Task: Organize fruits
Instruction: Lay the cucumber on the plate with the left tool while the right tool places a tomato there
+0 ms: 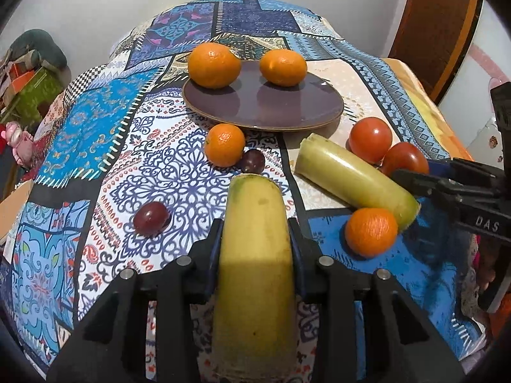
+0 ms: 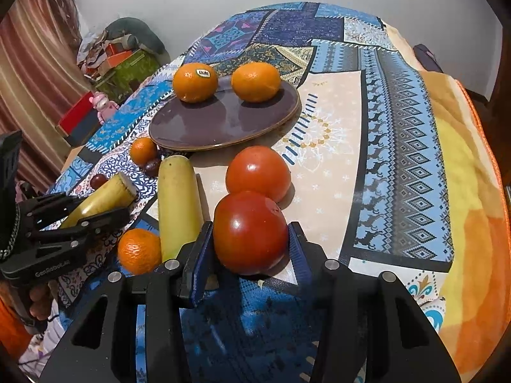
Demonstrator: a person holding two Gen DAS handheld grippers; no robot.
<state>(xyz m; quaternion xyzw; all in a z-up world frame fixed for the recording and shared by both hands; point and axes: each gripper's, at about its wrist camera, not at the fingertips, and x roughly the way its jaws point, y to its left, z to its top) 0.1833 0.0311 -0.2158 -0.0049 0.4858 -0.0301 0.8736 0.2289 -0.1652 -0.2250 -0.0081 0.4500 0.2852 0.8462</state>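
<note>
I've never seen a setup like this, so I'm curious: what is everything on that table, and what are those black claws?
plate: 1, dark purple, mid-table on the patchwork cloth
oranges: 5, orange; two on the plate, three on the cloth
bananas: 2, yellow-green; one lying on the cloth, one gripped
tomatoes: 2, red; side by side, nearer one gripped
grapes: 2, dark red, on the cloth
left gripper: black, shut on a banana
right gripper: black, closed around the nearer tomato
</note>
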